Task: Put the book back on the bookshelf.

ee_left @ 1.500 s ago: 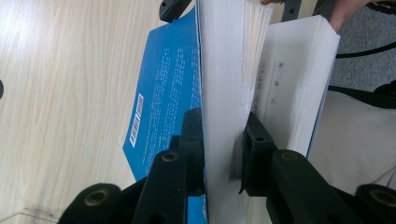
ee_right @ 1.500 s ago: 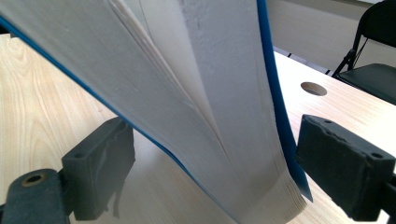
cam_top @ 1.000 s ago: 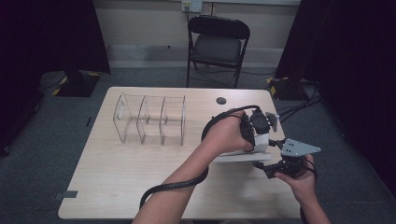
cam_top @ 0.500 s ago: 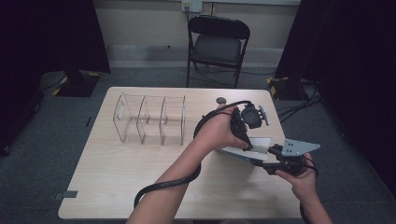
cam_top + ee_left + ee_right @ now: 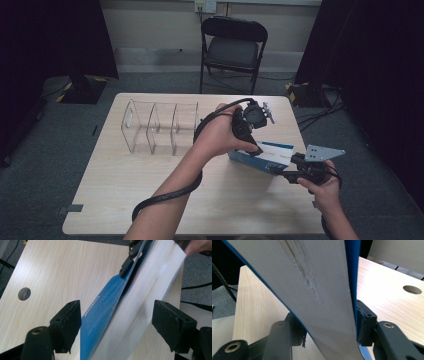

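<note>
We watch thick blue-covered paperback book near tabletop's right edge, clamped in right gripper. Left gripper jaws just opening, straddling book, pads clear. We judge it heavyish, floppy, glossy cover slippery; grip near spine.

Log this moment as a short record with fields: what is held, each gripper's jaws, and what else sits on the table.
held thing: blue book, tilted off the table
right gripper: jaws clamped on the book's page block and covers
left gripper: jaws have just been opening; the book lies between the pads without touching them
left hand: above the book's left end
also on table: clear divider rack, left of the hands
behind table: black folding chair
</note>
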Demonstrator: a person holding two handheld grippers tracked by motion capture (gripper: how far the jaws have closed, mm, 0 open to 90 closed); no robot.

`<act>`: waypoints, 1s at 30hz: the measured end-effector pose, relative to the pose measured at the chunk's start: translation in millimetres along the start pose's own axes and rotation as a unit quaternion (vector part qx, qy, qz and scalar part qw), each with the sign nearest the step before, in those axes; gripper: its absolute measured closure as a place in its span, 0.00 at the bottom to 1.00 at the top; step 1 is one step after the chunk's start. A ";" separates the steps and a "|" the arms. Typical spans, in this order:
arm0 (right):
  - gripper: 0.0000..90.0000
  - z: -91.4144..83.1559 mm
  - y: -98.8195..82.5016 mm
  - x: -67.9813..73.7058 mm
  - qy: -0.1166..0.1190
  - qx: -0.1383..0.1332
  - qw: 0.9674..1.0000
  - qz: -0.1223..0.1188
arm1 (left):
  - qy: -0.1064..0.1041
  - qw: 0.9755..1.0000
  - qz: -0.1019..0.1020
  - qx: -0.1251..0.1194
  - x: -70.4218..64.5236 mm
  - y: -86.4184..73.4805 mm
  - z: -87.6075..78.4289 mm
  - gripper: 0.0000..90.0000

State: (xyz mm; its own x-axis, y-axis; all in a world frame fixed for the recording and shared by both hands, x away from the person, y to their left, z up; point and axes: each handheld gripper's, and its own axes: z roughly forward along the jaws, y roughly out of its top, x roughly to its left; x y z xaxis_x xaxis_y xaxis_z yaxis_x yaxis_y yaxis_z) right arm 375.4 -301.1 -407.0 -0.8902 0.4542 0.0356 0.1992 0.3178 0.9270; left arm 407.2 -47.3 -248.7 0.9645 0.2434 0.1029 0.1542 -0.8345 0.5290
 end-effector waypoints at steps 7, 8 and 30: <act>0.57 -0.1 1.4 -5.1 0.003 -0.001 1.000 0.012 | 0.000 1.000 -0.007 -0.001 3.4 -10.0 -5.1 0.24; 0.57 0.0 1.5 -5.7 0.005 -0.002 1.000 0.014 | 0.001 1.000 -0.010 -0.001 3.4 -11.4 -5.5 0.24; 0.57 -0.3 4.3 -13.5 0.013 0.005 0.999 0.032 | 0.020 0.999 -0.031 0.010 10.3 -34.0 -5.6 0.22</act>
State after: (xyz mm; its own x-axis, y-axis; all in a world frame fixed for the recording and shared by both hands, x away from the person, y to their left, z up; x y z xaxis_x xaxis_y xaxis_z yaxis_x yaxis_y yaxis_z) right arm 388.1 -306.1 -403.4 -0.8861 0.4517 0.1041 0.2592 0.2967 0.9191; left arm 410.7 -13.7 -261.0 0.9435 0.3148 0.1033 0.2187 -0.8261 0.5193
